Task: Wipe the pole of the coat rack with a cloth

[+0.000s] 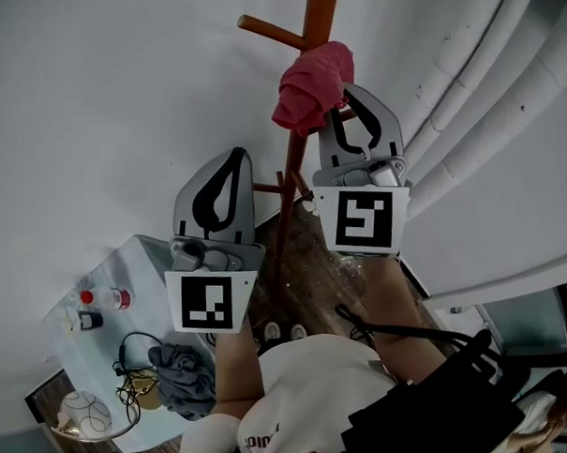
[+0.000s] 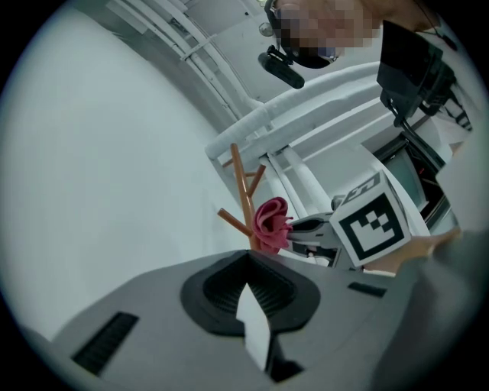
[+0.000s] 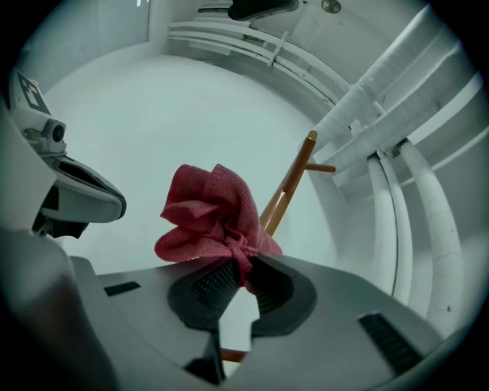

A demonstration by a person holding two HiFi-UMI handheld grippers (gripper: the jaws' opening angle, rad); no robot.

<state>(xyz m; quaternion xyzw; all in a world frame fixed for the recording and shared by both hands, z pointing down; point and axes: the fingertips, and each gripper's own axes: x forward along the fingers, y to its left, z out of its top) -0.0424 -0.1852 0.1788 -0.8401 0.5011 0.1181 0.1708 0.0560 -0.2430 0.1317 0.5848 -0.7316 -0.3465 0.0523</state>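
Note:
The wooden coat rack pole (image 1: 293, 159) rises against the white wall, with pegs branching off it. A crumpled red cloth (image 1: 310, 84) is pressed against the pole's upper part, just under a peg. My right gripper (image 1: 345, 94) is shut on it. In the right gripper view the cloth (image 3: 210, 214) bunches out of the closed jaws, with the pole (image 3: 286, 191) right behind it. My left gripper (image 1: 236, 162) hangs lower and to the left of the pole, shut and holding nothing. The left gripper view shows the pole (image 2: 244, 195) and the cloth (image 2: 271, 223) beyond its tips (image 2: 248, 260).
Thick white pipes (image 1: 465, 81) run along the wall to the right of the rack. A pale table (image 1: 140, 260) at lower left holds small bottles (image 1: 107, 299), a round bowl (image 1: 83, 414), cables and a grey cloth (image 1: 182, 371). A black bag (image 1: 441, 402) hangs on the person's front.

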